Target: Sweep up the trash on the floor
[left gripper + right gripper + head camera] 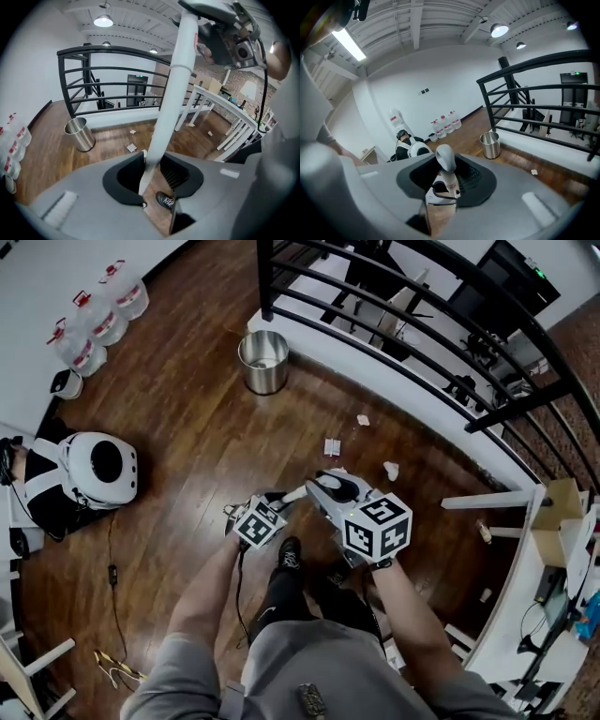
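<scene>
Head view steeply down — gripper views forward, sharing bin point(265, 377).

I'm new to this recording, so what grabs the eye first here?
At centre, the left gripper and the right gripper both clamp a white pole. Ahead of them paper scraps lie scattered on the wooden floor, with a steel bin standing by the black railing.

Three red-marked water jugs point(98, 320) stand in a row against the white wall point(37, 277). Near them a white rounded shell point(101, 468) with a dark oval opening rests on black gear — a thin cable point(113, 606) trails away below it. A black railing point(520, 401) curves across the upper right. A cardboard box point(561, 504) sits at the far end of the white table point(511, 587) at the right edge.
</scene>
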Demonstrator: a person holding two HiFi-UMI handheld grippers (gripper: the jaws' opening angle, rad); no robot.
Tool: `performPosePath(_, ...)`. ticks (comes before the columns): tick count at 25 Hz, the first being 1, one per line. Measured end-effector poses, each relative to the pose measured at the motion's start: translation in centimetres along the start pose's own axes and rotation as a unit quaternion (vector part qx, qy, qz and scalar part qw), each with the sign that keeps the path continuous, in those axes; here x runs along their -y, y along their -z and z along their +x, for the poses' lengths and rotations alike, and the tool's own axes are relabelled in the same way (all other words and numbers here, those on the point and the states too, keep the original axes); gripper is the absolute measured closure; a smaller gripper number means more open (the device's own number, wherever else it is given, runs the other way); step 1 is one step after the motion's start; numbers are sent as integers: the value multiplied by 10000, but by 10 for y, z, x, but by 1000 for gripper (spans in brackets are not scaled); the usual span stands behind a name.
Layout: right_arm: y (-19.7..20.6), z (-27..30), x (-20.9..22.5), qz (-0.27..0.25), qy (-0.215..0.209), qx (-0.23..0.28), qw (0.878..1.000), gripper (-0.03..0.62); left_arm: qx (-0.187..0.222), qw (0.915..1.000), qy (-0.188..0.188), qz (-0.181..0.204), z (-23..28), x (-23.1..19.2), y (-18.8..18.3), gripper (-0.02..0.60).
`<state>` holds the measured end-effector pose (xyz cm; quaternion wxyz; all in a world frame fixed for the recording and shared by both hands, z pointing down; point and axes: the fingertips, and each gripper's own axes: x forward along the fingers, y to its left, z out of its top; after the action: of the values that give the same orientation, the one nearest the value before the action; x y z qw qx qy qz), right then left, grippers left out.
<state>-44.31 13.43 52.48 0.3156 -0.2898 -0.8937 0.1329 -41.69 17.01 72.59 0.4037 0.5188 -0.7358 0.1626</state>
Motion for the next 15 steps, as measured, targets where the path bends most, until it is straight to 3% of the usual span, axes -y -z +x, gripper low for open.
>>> performPosePath(6, -6, -24, 46, 240, 634, 38, 9977, 494, 42, 9982, 429, 414, 37, 8, -39, 468)
performPosePath(15, -33, -86, 138, 403, 1265, 399, 9903, 494, 92, 9922, 802, 952, 108, 33, -134, 468)
